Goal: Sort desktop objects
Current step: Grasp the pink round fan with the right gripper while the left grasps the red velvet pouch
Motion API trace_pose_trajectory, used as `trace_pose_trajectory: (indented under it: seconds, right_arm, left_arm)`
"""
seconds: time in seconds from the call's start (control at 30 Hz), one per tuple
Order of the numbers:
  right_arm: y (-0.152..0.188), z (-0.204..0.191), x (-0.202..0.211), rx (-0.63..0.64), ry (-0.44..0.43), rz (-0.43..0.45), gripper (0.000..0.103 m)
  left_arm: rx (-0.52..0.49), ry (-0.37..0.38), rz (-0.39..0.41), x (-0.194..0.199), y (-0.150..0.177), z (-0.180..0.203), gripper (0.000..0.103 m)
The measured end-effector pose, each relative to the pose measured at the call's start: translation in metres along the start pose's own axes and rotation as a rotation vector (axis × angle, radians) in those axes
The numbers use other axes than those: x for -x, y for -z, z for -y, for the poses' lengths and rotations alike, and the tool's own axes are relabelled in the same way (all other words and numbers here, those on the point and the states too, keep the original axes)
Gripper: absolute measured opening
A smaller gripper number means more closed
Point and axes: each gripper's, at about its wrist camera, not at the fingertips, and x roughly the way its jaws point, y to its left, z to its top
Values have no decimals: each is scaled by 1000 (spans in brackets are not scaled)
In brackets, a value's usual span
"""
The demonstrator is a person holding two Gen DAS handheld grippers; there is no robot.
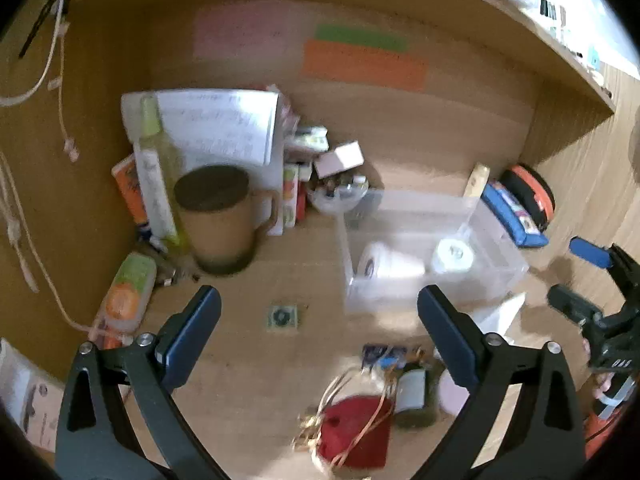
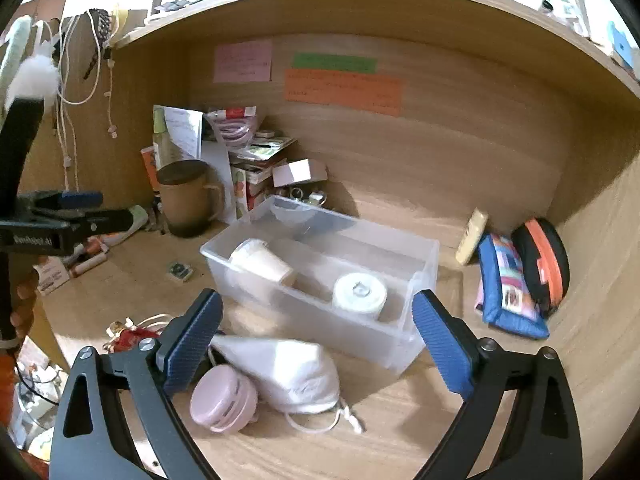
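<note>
A clear plastic bin [image 2: 424, 256] [image 1: 500, 256] sits mid-desk and holds a paper cup on its side [image 2: 262, 264] and a white tape roll [image 2: 360, 292]. My right gripper [image 2: 316, 336] is open and empty, above a white face mask [image 2: 288, 368] and a pink round case [image 2: 222, 400] that lie in front of the bin. My left gripper [image 1: 318, 336] is open and empty over the desk, above a red pouch with gold cord [image 1: 356, 432]. A small square packet [image 1: 283, 316] lies ahead of it.
A brown mug [image 1: 218, 216], a yellow bottle [image 1: 158, 176], papers and small boxes crowd the back left corner. A blue pouch [image 2: 506, 288] and an orange-black case [image 2: 540, 260] lean at the right wall. Cables hang on the left wall [image 1: 60, 128].
</note>
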Motion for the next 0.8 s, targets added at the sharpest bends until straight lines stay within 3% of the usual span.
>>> trace_pose_trajectory:
  seconds: [0.4,0.8]
  right_arm:
    - [43,9,-4,-115,47,-56,96]
    - [90,-12,-20,-188,-78,-163,96]
  left_arm:
    - [34,-37,-149,-27,63,-18,100]
    - [26,15,-250,-32,115,-7,100]
